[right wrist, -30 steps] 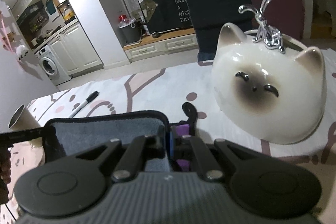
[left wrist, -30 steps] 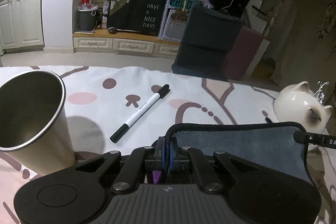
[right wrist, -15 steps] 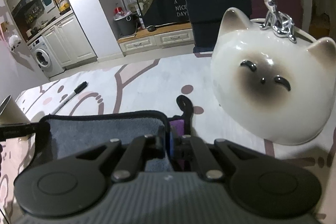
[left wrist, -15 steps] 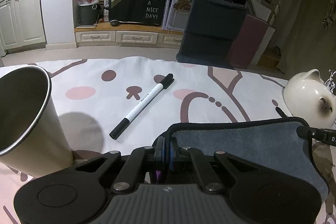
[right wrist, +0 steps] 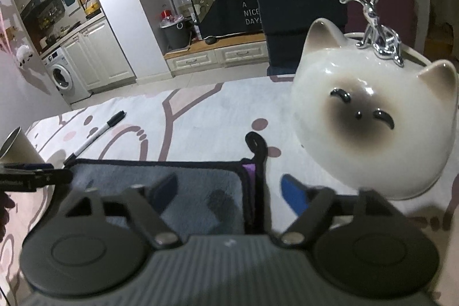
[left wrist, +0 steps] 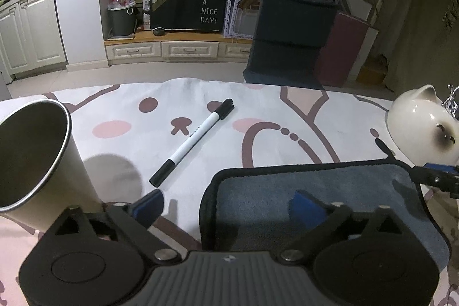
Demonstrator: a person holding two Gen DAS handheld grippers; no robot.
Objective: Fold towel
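Note:
The grey towel (left wrist: 315,191) with black trim lies folded flat on the patterned tablecloth. My left gripper (left wrist: 226,205) is open, its jaws spread over the towel's left edge, one blue pad off the towel and one above it. In the right wrist view the towel (right wrist: 172,185) lies under my right gripper (right wrist: 229,191), which is open astride the towel's right edge, where a black hanging loop (right wrist: 255,142) sticks out. Neither gripper holds anything. The right gripper's tip shows in the left wrist view (left wrist: 436,177).
A steel cup (left wrist: 37,162) stands close at the left. A black-and-white marker (left wrist: 195,142) lies beyond the towel. A white ceramic cat (right wrist: 373,119) with a silver figure on top stands just right of the towel. A dark chair (left wrist: 289,33) is past the table's far edge.
Both grippers were shut on the towel's near corners and have opened. The towel has dropped flat onto the table.

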